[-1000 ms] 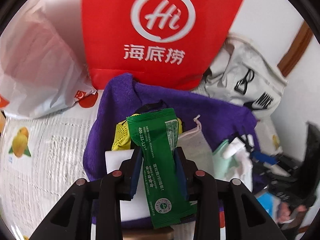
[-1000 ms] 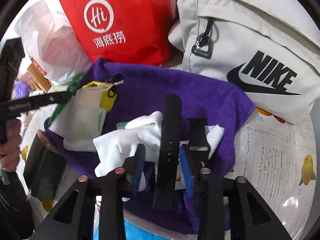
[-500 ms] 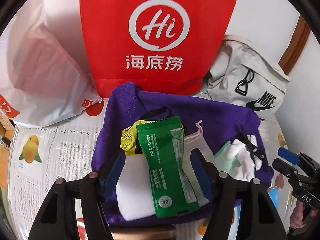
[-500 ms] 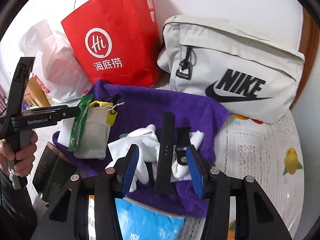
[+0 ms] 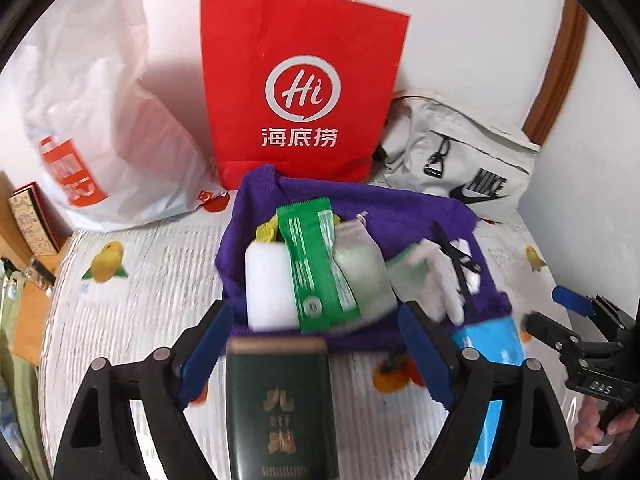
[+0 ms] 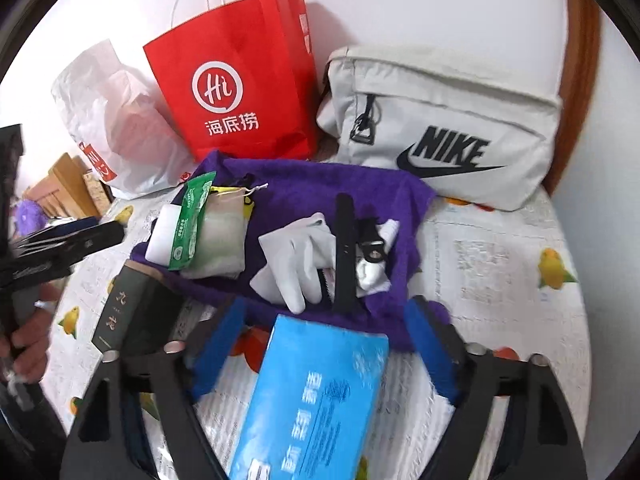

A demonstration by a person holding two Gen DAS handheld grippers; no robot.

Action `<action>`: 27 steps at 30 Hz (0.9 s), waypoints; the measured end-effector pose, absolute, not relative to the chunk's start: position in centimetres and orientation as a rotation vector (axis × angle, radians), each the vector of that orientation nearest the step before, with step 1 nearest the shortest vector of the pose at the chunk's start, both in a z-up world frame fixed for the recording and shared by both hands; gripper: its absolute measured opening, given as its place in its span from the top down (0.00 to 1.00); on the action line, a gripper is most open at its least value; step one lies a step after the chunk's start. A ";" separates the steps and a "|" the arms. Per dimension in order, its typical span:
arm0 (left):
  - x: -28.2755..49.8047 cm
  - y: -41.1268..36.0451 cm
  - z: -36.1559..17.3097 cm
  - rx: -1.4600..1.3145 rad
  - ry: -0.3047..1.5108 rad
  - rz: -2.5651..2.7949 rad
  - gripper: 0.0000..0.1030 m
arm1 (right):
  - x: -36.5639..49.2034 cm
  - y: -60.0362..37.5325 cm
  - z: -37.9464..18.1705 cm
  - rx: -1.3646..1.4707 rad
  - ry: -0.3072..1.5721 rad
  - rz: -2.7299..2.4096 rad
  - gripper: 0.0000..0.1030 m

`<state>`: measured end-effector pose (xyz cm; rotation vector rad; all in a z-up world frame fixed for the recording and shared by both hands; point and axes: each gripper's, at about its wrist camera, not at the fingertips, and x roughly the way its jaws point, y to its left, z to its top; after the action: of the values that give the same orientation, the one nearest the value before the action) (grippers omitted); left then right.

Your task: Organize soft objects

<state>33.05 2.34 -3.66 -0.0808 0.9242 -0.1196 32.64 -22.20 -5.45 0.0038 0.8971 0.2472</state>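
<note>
A purple towel (image 5: 400, 208) (image 6: 304, 184) lies spread on the table. On it rest a green packet (image 5: 316, 264) (image 6: 190, 220), a white block (image 5: 268, 284), a pale drawstring pouch (image 5: 360, 264) (image 6: 220, 236), white gloves (image 6: 296, 264) (image 5: 440, 272) and a black watch strap (image 6: 345, 252). My left gripper (image 5: 316, 336) hangs above the towel's near edge, its jaws opening with nothing gripped between them. My right gripper (image 6: 324, 336) is also opening wide, over a blue tissue pack (image 6: 312, 400), and holds nothing.
A red paper bag (image 5: 304, 96) (image 6: 236, 84), a white plastic bag (image 5: 100, 128) and a grey Nike bag (image 6: 444, 132) stand behind the towel. A dark green box (image 5: 280, 408) (image 6: 124, 312) lies in front. A person's hand (image 6: 24, 344) holds the other gripper's handle.
The left gripper let go of the green packet, the right gripper let go of the watch strap. Both opened wide and drew back and up from the towel.
</note>
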 end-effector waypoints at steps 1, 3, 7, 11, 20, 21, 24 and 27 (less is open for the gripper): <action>32.0 2.3 -3.4 -0.076 0.916 -0.120 0.12 | 32.1 -22.1 -5.4 -0.003 0.890 0.239 0.17; 30.0 2.2 -2.8 -0.068 0.901 -0.119 0.07 | 30.4 -21.9 -5.1 -0.008 0.889 0.244 0.17; 26.2 1.5 -1.8 -0.038 0.889 -0.122 0.01 | 27.1 -21.7 -4.4 0.009 0.885 0.261 0.08; 22.6 1.4 -0.9 -0.037 0.872 -0.102 0.01 | 23.0 -21.9 -3.0 0.024 0.841 0.257 0.05; 13.9 0.6 0.5 -0.087 0.836 -0.117 0.01 | 14.6 -22.8 -0.4 0.039 0.773 0.225 0.02; 12.9 0.5 0.8 -0.092 0.828 -0.124 0.01 | 13.8 -22.9 -0.3 0.026 0.770 0.212 0.02; 11.0 -0.2 1.1 -0.067 0.802 -0.101 0.01 | 11.8 -23.2 -0.2 0.011 0.760 0.189 0.02; 9.3 -1.0 1.3 -0.019 0.787 -0.057 0.01 | 10.1 -23.6 -0.4 0.014 0.756 0.183 0.02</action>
<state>9.34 -0.98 1.33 -0.0190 0.7866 -0.0571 10.08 -23.59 -0.35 0.0136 0.7560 0.1833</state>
